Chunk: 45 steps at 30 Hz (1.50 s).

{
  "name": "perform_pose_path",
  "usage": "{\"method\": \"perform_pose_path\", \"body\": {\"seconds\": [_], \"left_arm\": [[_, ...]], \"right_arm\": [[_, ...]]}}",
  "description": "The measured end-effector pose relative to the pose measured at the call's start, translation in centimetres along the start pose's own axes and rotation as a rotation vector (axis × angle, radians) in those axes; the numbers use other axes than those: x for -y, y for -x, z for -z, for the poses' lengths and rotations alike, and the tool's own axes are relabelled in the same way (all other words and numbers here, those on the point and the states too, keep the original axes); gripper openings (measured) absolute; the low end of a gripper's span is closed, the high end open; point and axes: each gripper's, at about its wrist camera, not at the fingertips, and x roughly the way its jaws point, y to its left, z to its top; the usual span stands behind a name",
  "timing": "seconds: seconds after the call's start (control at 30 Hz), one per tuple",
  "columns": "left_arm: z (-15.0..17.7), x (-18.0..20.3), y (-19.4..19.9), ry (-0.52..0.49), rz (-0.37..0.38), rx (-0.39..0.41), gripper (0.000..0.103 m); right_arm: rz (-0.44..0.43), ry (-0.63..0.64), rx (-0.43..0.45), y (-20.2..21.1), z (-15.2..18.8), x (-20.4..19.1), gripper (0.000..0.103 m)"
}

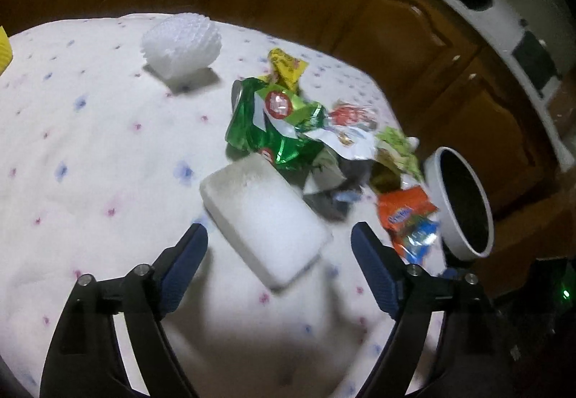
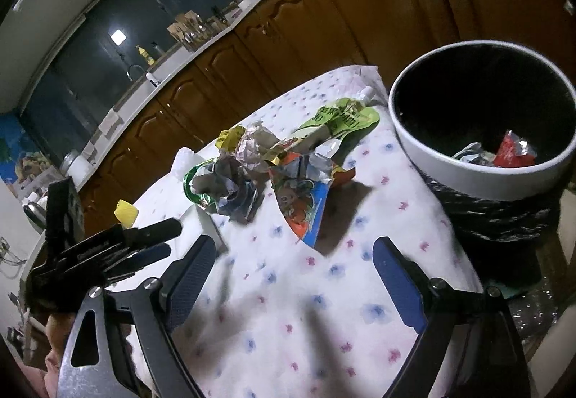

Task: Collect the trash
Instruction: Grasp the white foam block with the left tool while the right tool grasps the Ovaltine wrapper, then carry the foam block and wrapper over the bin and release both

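Observation:
A pile of trash lies on the flowered tablecloth [image 1: 90, 153]: a green foil bag [image 1: 273, 120], a yellow wrapper [image 1: 288, 65], an orange packet [image 1: 410, 218] and crumpled paper [image 2: 234, 189]. A white foam block [image 1: 266, 221] lies just ahead of my open, empty left gripper [image 1: 279, 236]. A white foam net [image 1: 181, 45] sits further back. The white-rimmed bin [image 2: 482, 167] stands at the table's right edge with some wrappers inside. My right gripper [image 2: 293, 250] is open and empty, above the cloth, short of the orange packet [image 2: 302, 207]. The left gripper shows at the left in the right wrist view [image 2: 144, 239].
Brown wooden cabinets [image 1: 396, 19] run behind the table. A yellow object [image 1: 4, 52] sits at the far left edge of the table. The table edge [image 2: 453, 228] drops off beside the bin. A kitchen counter with a sink [image 2: 144, 81] lies further back.

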Motion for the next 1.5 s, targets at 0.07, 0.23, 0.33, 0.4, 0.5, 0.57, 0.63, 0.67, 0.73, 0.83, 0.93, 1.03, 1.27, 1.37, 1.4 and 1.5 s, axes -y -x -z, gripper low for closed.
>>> {"method": "perform_pose_path", "body": {"seconds": [0.07,0.23,0.33,0.4,0.5,0.57,0.63,0.67,0.73,0.83,0.93,1.03,1.27,1.37,1.4,1.5], "left_arm": [[-0.3,0.2,-0.9,0.007,-0.012,-0.007,0.084],[-0.3,0.3,-1.9,-0.026,-0.064,0.004,0.073],[0.1,0.1,-1.9,-0.066,-0.058,0.011,0.068],[0.3,0.0,-1.5,-0.090,-0.045,0.019,0.065],[0.8,-0.4,-0.3,-0.117,-0.009,0.038,0.062],[1.1,-0.7,0.5,-0.128,-0.004,0.039,0.062],[1.4,-0.8,1.0,-0.135,0.005,0.034,0.061],[1.6,-0.8,1.3,-0.141,0.012,0.033,0.061],[1.9,-0.5,1.9,-0.154,0.026,0.035,0.061],[2.3,0.7,3.0,-0.191,0.056,0.044,0.061],[2.5,2.2,3.8,-0.230,0.091,0.054,0.061],[2.6,4.0,4.0,-0.266,0.126,0.057,0.061],[2.8,7.5,3.6,-0.325,0.172,0.046,0.061],[2.8,8.9,3.4,-0.353,0.183,0.045,0.061],[2.8,9.3,3.4,-0.359,0.186,0.044,0.061],[2.5,10.9,3.1,-0.390,0.192,0.048,0.061]], "right_arm": [[0.006,-0.007,-0.012,-0.8,-0.2,0.2,0.082],[0.037,-0.044,-0.061,-3.1,-0.9,1.0,0.053],[0.041,-0.047,-0.071,-3.9,-1.2,1.3,0.031],[0.040,-0.041,-0.078,-4.1,-1.2,1.3,0.007],[0.032,-0.028,-0.063,-3.6,-1.1,1.1,0.002],[0.029,-0.009,-0.049,-3.0,-1.0,0.7,0.001],[0.023,0.006,-0.036,-2.2,-0.7,0.4,0.001],[0.020,0.009,-0.032,-1.9,-0.7,0.3,0.001],[0.018,0.018,-0.025,-1.2,-0.5,0.0,0.001],[0.021,0.025,-0.010,0.1,-0.2,-0.1,0.001],[0.025,0.020,0.004,1.1,-0.2,0.1,0.001],[0.034,0.019,0.022,2.2,-0.3,0.3,0.001],[0.071,0.011,0.064,4.6,-0.6,1.5,0.001],[0.086,-0.001,0.081,5.5,-0.9,2.3,0.001],[0.092,-0.005,0.088,5.8,-1.0,2.6,0.001],[0.110,-0.011,0.105,6.5,-1.3,3.2,0.001]]}}
